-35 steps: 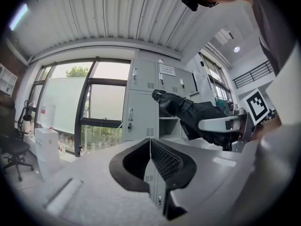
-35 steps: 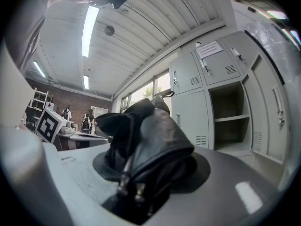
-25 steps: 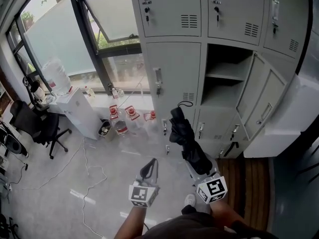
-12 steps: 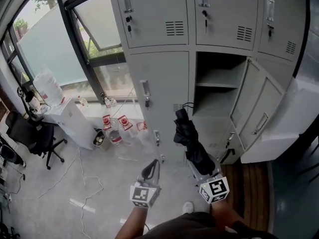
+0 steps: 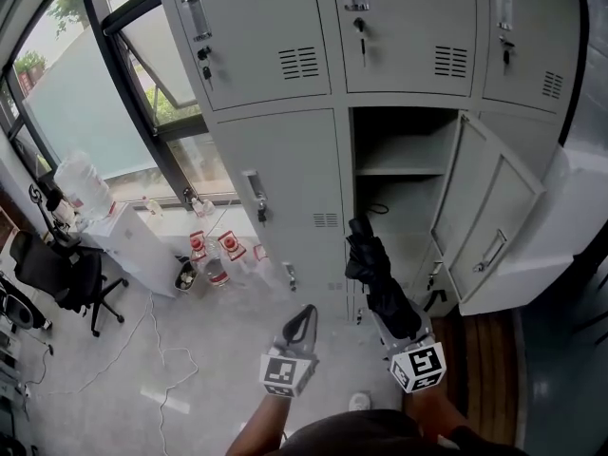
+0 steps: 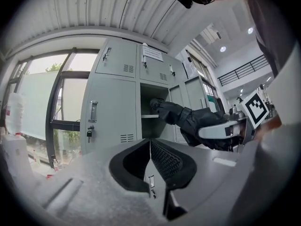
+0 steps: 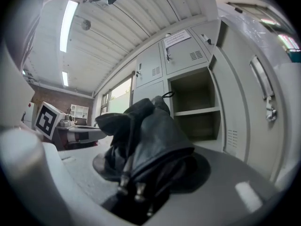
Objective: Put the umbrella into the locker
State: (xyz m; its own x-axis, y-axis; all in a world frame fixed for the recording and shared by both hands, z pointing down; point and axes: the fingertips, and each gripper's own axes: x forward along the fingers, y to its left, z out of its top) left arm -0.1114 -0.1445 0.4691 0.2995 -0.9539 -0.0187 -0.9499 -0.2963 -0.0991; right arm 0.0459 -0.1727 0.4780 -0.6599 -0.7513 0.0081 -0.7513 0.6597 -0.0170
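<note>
Closer to locker [image 5: 285, 160] than second ago; folded umbrella [image 5: 375, 274] now near open compartment [image 5: 399, 150], far right. Clamped firmly in right gripper [image 5: 397, 323]; left gripper [image 5: 302, 319] pinched closed, empty. Insertion judged next.

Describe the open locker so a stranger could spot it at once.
Start at the grey lockers beside the window. Under the top row, find the compartment whose door swings right. It alone stands open, showing a shelf inside.

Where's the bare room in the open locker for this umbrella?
Both compartments of the open grey metal locker look bare: above its shelf and below it, beside the swung-out door. The folded black umbrella in the right tool points there. Crowded: red-labelled bottles under the window.
</note>
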